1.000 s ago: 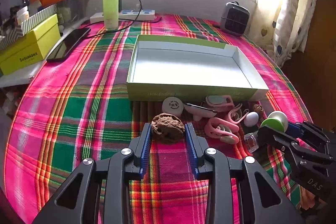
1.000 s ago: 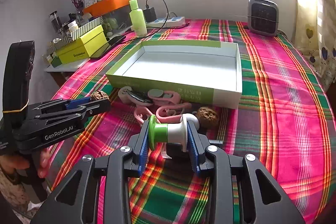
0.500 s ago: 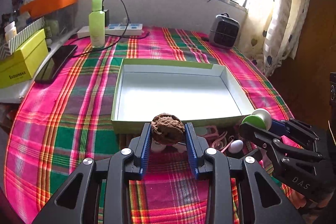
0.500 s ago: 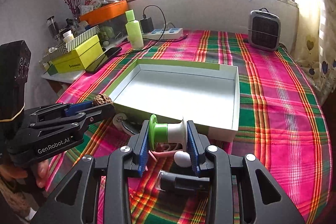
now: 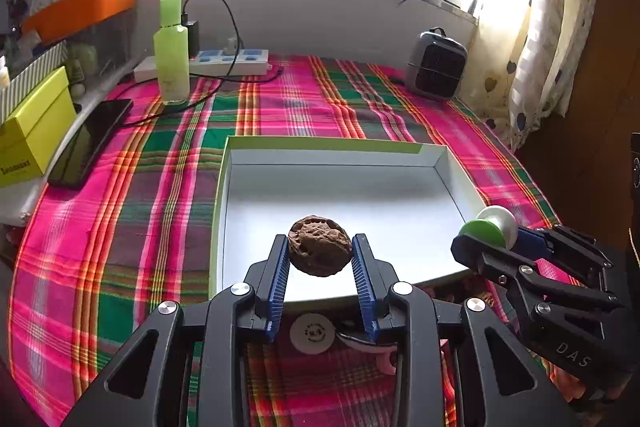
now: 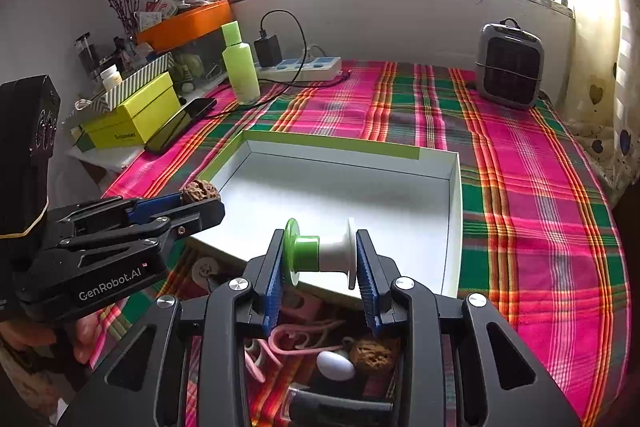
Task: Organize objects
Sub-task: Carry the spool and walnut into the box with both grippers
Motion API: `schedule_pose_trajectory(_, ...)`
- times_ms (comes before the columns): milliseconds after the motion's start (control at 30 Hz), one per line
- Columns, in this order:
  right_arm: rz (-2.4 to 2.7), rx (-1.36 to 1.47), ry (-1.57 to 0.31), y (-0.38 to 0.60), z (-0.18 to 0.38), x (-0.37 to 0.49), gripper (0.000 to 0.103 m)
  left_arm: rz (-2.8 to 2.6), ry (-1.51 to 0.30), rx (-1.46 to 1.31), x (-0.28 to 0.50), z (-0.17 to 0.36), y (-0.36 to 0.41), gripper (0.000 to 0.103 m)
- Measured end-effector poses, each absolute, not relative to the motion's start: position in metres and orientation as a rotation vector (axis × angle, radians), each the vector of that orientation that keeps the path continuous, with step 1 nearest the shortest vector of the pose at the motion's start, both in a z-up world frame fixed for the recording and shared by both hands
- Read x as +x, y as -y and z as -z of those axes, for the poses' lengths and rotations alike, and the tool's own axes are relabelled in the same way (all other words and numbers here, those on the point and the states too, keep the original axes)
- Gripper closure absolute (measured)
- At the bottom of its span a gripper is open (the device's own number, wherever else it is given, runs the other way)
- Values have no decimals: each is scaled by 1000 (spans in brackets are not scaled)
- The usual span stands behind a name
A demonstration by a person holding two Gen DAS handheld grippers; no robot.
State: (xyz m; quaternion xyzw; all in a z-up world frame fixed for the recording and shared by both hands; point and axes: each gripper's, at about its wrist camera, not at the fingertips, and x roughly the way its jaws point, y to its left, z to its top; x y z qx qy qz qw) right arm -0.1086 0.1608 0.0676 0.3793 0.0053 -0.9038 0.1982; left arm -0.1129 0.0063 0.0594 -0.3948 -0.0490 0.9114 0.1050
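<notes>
I am carrying the walnut [image 5: 320,251] clamped in my left gripper [image 5: 320,259] and the green-and-white spool [image 6: 320,254] clamped in my right gripper [image 6: 320,259], both now lifted off the cluttered cloth to hang over the empty box [image 5: 452,171], so dropping them in is looking close.

both claws are black plastic with ribbed blue pads [image 5: 280,281], silver screws and white lettering.

Green bottle [image 5: 173,57], heater [image 5: 437,65], phone [image 5: 91,143]
</notes>
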Motion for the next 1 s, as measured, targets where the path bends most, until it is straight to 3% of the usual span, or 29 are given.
schedule_pose_trajectory(1000, 2516, 1270, -173, -152, -28, -203, 69, -2653, 127, -1333, -194, -24, -4, 73)
